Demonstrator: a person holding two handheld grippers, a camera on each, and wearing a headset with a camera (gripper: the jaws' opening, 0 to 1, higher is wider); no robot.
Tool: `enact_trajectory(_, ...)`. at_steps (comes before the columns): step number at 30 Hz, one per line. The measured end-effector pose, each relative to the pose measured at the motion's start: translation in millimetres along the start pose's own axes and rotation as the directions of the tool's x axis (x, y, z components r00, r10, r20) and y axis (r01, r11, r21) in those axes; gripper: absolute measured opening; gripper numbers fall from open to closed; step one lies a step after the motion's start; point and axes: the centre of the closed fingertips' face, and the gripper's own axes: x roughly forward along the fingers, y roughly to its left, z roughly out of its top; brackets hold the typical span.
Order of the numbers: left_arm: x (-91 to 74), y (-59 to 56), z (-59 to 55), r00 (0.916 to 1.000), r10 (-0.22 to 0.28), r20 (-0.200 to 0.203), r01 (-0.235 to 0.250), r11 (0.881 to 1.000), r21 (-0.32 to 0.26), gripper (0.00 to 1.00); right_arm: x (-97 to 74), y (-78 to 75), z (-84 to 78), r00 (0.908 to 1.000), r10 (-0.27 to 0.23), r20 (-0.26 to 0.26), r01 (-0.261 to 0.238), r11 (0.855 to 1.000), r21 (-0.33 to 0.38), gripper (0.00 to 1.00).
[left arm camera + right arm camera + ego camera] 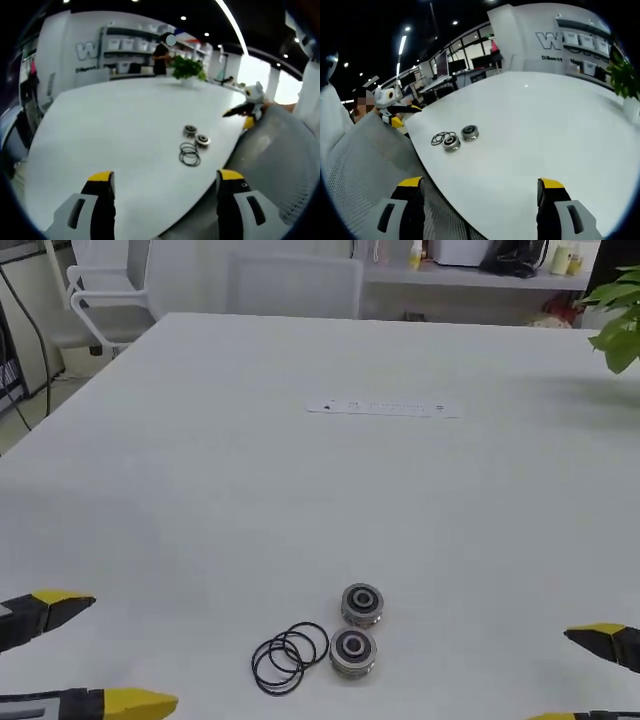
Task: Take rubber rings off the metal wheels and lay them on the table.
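Two metal wheels lie flat on the white table (pixel 300 490) near its front edge: one wheel (pixel 362 604) behind, the other wheel (pixel 352 651) in front. Several loose black rubber rings (pixel 288 655) lie overlapping just left of the front wheel. My left gripper (pixel 75 650) stands open at the lower left, apart from the rings, nothing between its yellow-tipped fingers. My right gripper (pixel 590 675) is open at the lower right edge. The left gripper view shows the wheels (pixel 196 136) and rings (pixel 189 154) ahead. In the right gripper view the wheels (pixel 461 138) and rings (pixel 441 137) lie far left.
A flat white label strip (pixel 383 407) lies mid-table. A green plant (pixel 615 315) stands at the far right edge. White chairs (pixel 110 290) stand behind the table's far left. A grey mesh chair back (pixel 365 165) sits near the front edge.
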Motion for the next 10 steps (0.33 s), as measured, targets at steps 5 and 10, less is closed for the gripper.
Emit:
enact_trajectory(5, -1.0, -0.5, 1.4, 1.0000, 0.000, -0.002, 0.000, 1.000, 0.010, 0.84, -1.7, -0.4, -0.1, 1.0000, -0.006, 0.001, 0.006, 1.000, -0.002, 0.92)
enact_trajectory(10, -2.4, -2.3, 6.3, 1.0000, -0.001, 0.004, 0.001, 1.000, 0.019, 0.84, -6.1, -3.1, 4.4, 0.9996, -0.021, 0.017, 0.021, 1.000, -0.010, 0.88)
